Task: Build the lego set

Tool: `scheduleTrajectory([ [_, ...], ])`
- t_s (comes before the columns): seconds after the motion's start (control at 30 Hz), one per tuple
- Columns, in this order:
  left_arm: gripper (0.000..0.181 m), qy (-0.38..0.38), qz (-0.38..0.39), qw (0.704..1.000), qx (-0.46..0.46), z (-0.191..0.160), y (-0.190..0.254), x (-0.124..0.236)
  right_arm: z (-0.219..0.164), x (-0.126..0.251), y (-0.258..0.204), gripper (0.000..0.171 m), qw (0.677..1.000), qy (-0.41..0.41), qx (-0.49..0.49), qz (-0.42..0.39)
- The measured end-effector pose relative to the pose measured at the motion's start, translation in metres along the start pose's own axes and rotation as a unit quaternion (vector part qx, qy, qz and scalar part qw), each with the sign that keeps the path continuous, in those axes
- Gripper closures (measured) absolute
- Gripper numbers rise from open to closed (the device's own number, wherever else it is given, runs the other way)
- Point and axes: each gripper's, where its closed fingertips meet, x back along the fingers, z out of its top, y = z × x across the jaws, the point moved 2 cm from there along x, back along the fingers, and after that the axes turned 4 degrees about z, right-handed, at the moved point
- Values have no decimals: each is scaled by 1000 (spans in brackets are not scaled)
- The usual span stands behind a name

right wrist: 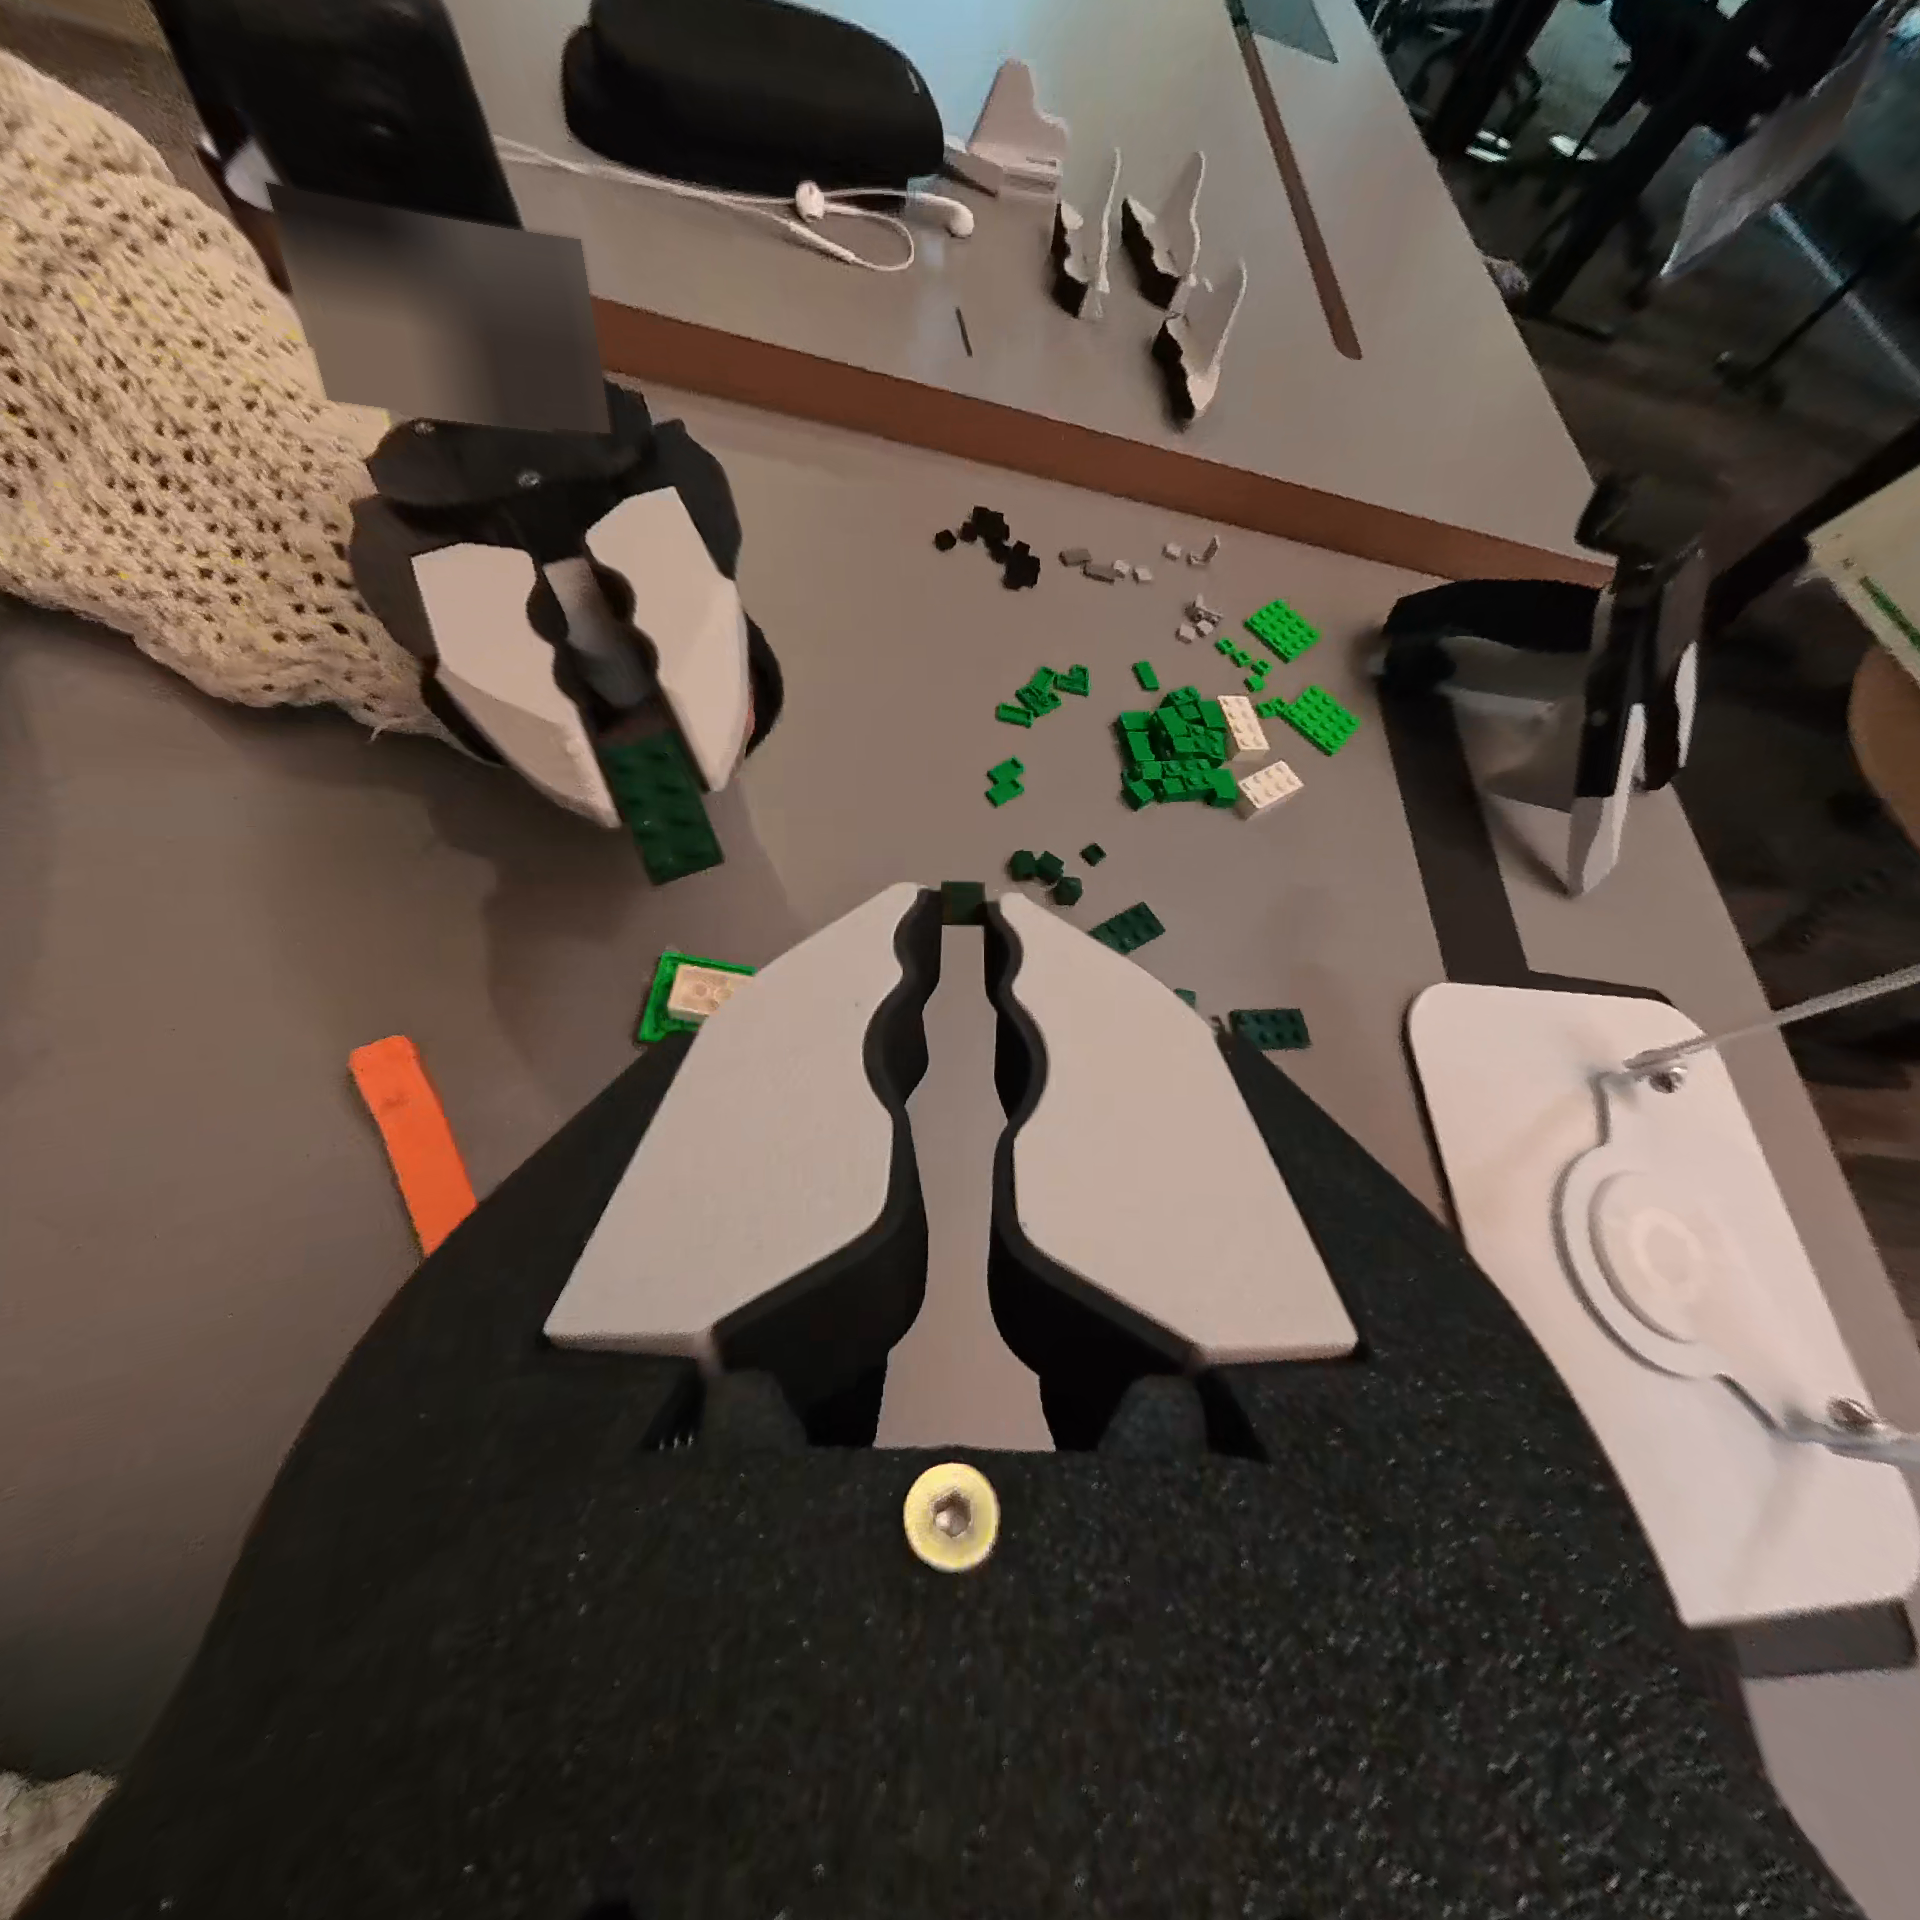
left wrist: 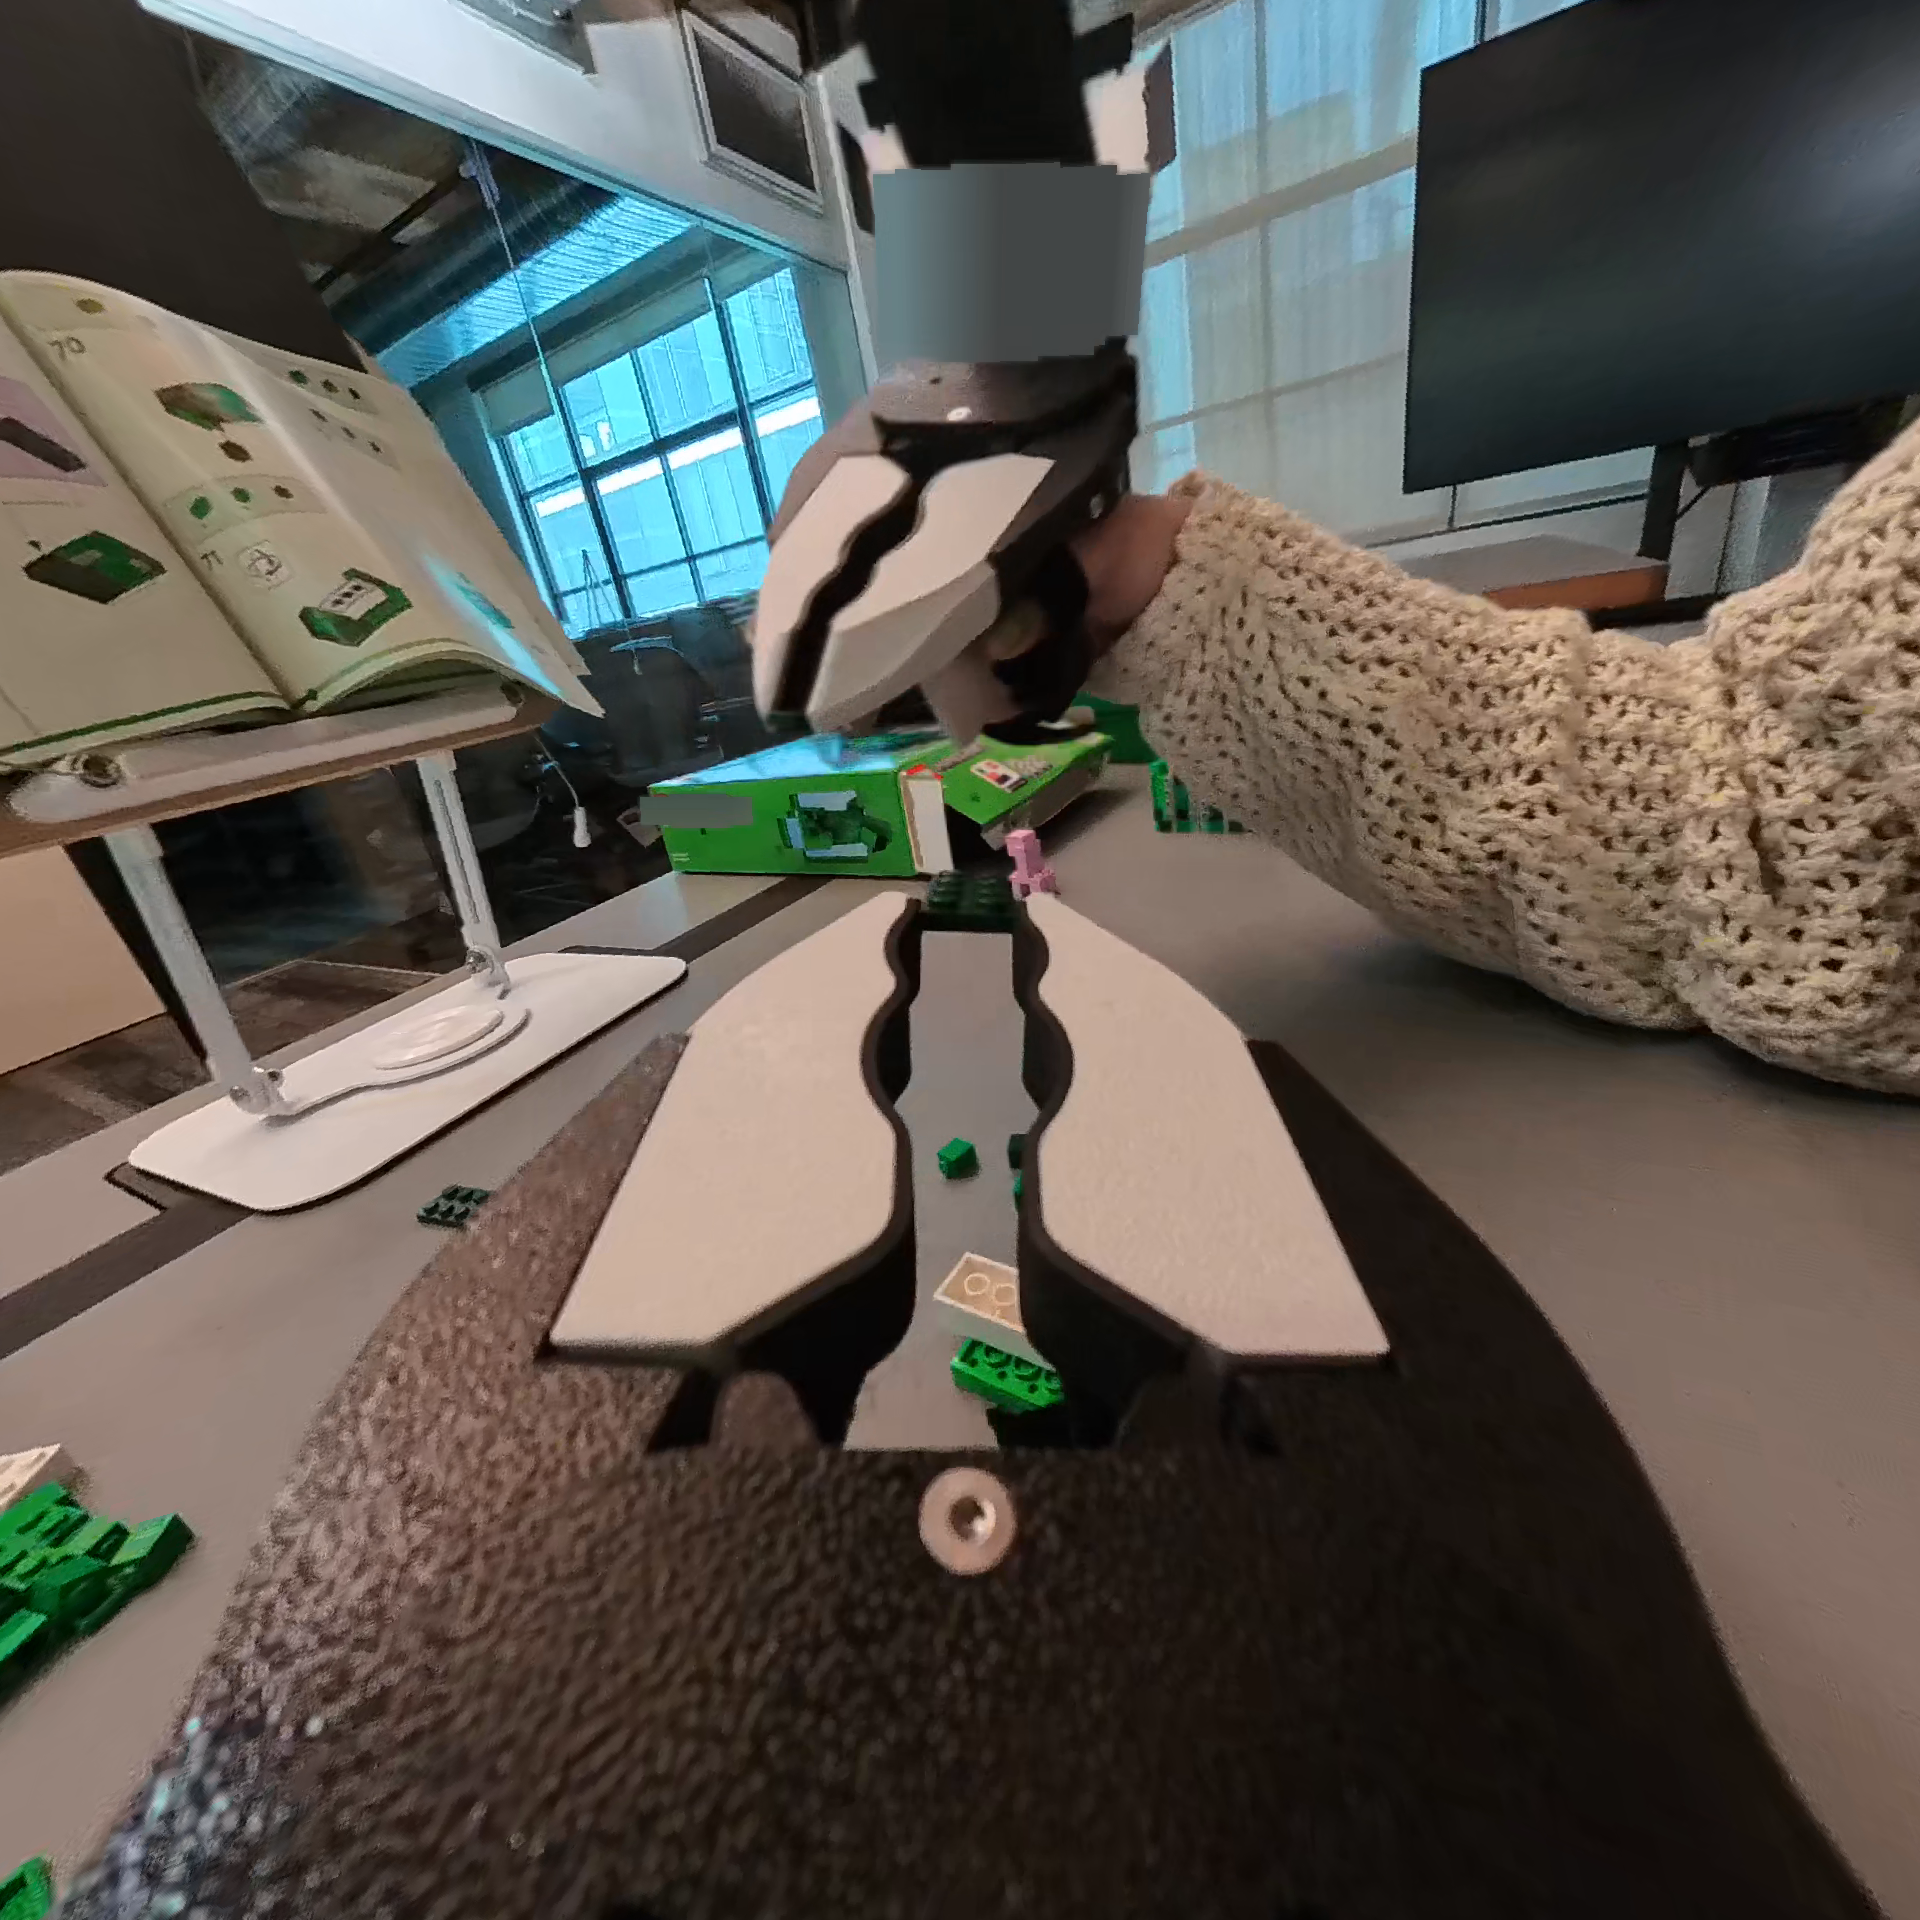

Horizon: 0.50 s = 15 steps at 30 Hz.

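Note:
My left gripper (left wrist: 968, 906) is shut on a dark green studded plate (left wrist: 971, 896); the right wrist view shows it (right wrist: 649, 790) holding that plate (right wrist: 665, 805) tilted above the grey table (right wrist: 260, 987). My right gripper (right wrist: 961, 902) is shut on a small dark green piece (right wrist: 961, 899). In the left wrist view it (left wrist: 795, 717) hangs above and beyond the left gripper, tips pointing down. A small bright green base with a tan brick on it (right wrist: 691, 992) lies on the table under the grippers; it also shows between the left fingers (left wrist: 992, 1335).
A pile of green bricks (right wrist: 1174, 748), white bricks (right wrist: 1268, 784), green plates (right wrist: 1314, 717) and small black pieces (right wrist: 992, 535) lie beyond. An orange brick separator (right wrist: 410, 1132) lies left. An open instruction book (left wrist: 208, 499) rests on a white stand (right wrist: 1662, 1299). The green box (left wrist: 831, 810) and a pink figure (left wrist: 1031, 862) are behind. Some 8 cm of space lies between my two pairs of fingers.

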Motion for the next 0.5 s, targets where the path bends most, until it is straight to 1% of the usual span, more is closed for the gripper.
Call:
scheduleTrajectory([
  [0.07,165,4,4,1000,12,1,-3,1,6,4,-3,164,1000,7,13,-3],
  [0.2,165,7,8,1000,18,1,-4,2,14,7,-11,164,999,29,9,16],
  [0.37,165,7,11,1000,10,1,-4,2,11,-4,-17,164,999,9,15,36],
  [0.5,165,9,14,1000,14,2,-5,3,13,-7,-20,164,999,15,12,48],
])
